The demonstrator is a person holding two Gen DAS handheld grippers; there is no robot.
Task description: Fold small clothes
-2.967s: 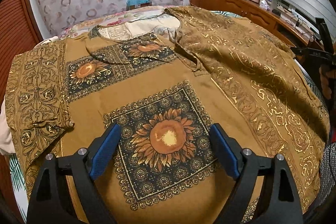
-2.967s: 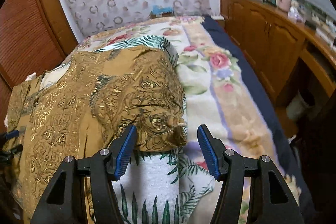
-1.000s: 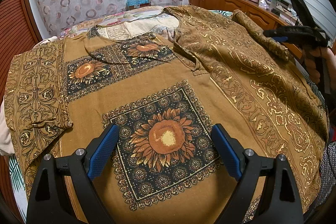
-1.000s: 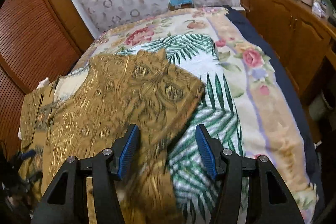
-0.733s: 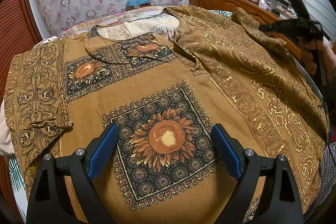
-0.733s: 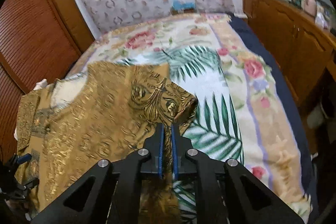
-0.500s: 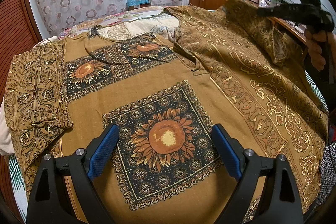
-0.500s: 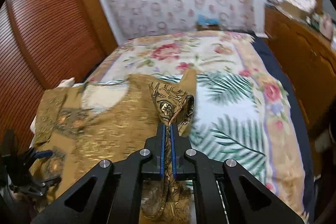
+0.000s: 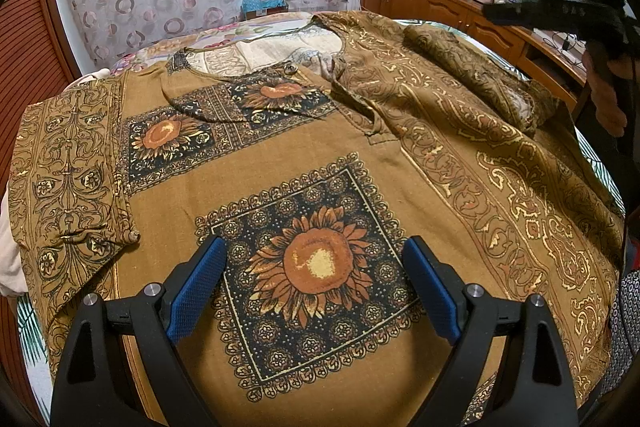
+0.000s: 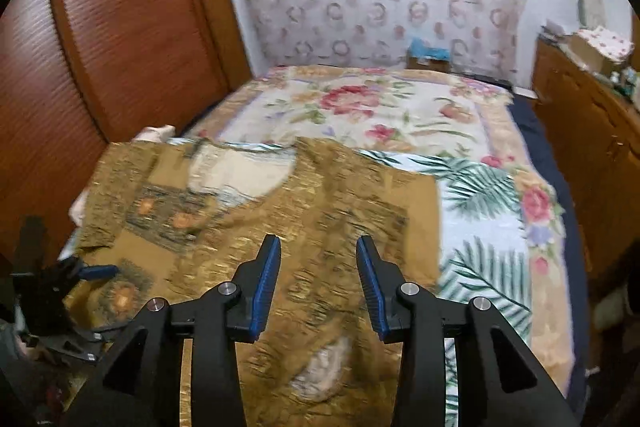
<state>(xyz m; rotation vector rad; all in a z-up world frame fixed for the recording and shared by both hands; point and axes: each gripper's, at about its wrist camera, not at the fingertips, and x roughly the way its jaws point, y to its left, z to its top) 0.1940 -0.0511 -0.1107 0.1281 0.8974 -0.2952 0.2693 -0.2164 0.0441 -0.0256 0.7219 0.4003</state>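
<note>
left tongs (image 9: 314, 291) wide apart | above sunflower shirt (image 9: 280, 163) | sleeve (image 9: 472, 75) folded inward

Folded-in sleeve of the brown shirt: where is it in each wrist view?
Left wrist: the sleeve lies upper right, folded onto the shirt, below the right gripper's dark body.
Right wrist: the sleeve lies bottom centre, below the opening right gripper, nothing between the pads.
Shared landmark: the pale neck opening.

Both cameras ride the grippers, tilted down over the bed (image 10: 500, 211). The left one hangs close above the shirt (image 9: 280, 167); the right looks from the far right. Both see the shirt.
</note>
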